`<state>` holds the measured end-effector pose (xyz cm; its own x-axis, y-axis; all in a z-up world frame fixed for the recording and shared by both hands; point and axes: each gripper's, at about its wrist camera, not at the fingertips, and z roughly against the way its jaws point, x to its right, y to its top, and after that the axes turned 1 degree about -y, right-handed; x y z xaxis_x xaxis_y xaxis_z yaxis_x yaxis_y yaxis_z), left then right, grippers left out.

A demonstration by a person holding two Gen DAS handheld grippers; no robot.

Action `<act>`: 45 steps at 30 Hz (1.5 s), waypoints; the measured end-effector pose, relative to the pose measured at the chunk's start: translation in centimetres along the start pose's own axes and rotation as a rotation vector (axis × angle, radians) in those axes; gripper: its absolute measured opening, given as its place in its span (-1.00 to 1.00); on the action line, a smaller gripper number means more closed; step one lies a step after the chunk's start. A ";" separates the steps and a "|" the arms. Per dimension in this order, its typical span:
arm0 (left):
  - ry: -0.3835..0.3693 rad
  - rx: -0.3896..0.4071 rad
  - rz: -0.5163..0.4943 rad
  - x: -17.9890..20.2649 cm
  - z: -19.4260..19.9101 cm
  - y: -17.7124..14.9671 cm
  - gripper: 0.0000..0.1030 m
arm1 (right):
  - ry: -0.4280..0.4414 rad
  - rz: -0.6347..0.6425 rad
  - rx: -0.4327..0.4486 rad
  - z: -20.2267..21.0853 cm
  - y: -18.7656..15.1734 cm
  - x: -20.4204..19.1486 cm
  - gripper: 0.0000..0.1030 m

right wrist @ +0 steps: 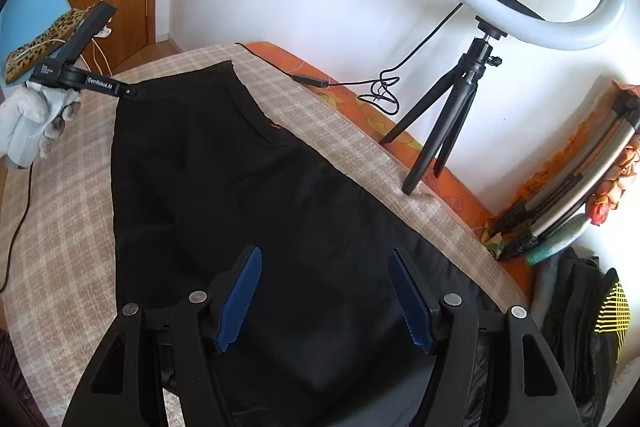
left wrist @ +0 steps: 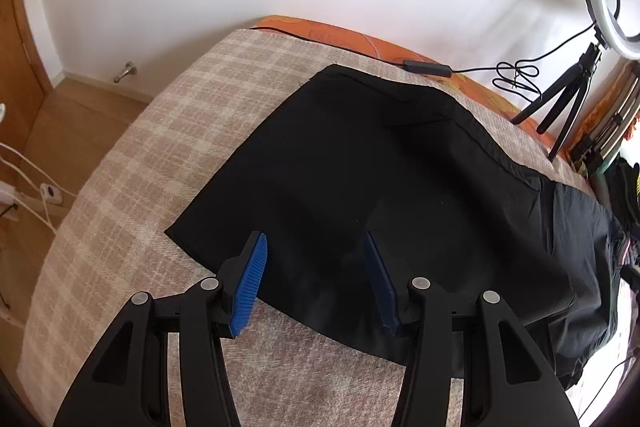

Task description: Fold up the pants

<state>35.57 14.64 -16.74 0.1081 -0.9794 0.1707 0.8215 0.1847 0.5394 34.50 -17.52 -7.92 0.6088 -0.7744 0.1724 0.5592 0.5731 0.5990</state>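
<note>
Black pants (left wrist: pixel 380 167) lie flat on a beige plaid blanket (left wrist: pixel 140 167), legs laid one over the other. My left gripper (left wrist: pixel 316 247) is open and empty, its blue pads over the near edge of the leg end. My right gripper (right wrist: pixel 326 259) is open and empty above the pants (right wrist: pixel 248 187) toward the waist end. The left gripper (right wrist: pixel 72 67) shows in the right wrist view at the far end of the pants, held by a white-gloved hand.
A ring light on a black tripod (right wrist: pixel 452 99) stands on the orange mattress edge (right wrist: pixel 460 195) by the wall, with a black cable and inline switch (left wrist: pixel 426 67). Rolled items (right wrist: pixel 568 203) lean at the right. A dark bag (right wrist: pixel 580 315) lies at far right. Wooden floor and white cables (left wrist: pixel 40 187) lie at left.
</note>
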 end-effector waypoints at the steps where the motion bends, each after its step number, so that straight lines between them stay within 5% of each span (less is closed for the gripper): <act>1: 0.007 -0.001 -0.014 0.3 -0.2 0.0 -0.05 | 0.009 0.007 0.001 -0.9 0.6 0.3 0.32; 12: 0.039 -0.006 -0.030 0.2 -2.0 -0.1 -0.05 | 0.122 0.051 -0.138 -12.3 5.1 2.0 0.26; 14: 0.043 0.003 -0.032 0.2 -2.0 -0.1 -0.05 | 0.160 0.041 -0.158 -12.7 4.8 1.9 -0.69; 17: 0.051 0.017 -0.035 0.2 -2.2 -0.1 -0.05 | 0.176 0.037 -0.149 -12.3 4.4 1.6 -1.00; 26: 0.068 0.024 -0.047 0.3 -2.2 -0.2 -0.05 | 0.101 -0.055 -0.151 -12.2 3.7 3.7 -1.00; 27: 0.069 0.022 -0.049 0.3 -2.2 -0.2 -0.05 | 0.069 -0.034 -0.145 -11.7 3.7 3.3 -0.94; 29: 0.072 0.013 -0.047 0.2 -2.2 0.0 -0.05 | 0.047 -0.022 -0.116 -9.9 3.6 2.9 -0.46; 35: 0.057 0.033 -0.035 0.0 -0.5 -0.2 -0.05 | 0.156 -0.056 -0.037 -1.5 1.0 0.5 -0.31; 41: 0.086 -0.007 -0.030 -0.5 -1.3 0.0 -0.05 | 0.324 -0.016 -0.086 2.7 -3.8 -6.4 -0.14; 45: 0.102 -0.013 -0.014 -1.0 -1.7 0.0 -0.05 | 0.275 0.048 -0.153 1.5 -6.1 -10.0 -0.15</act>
<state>36.41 15.53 -18.28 0.1530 -0.9852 0.0779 0.8305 0.1709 0.5301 24.18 -13.69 -12.15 0.7545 -0.6555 -0.0329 0.5913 0.6571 0.4676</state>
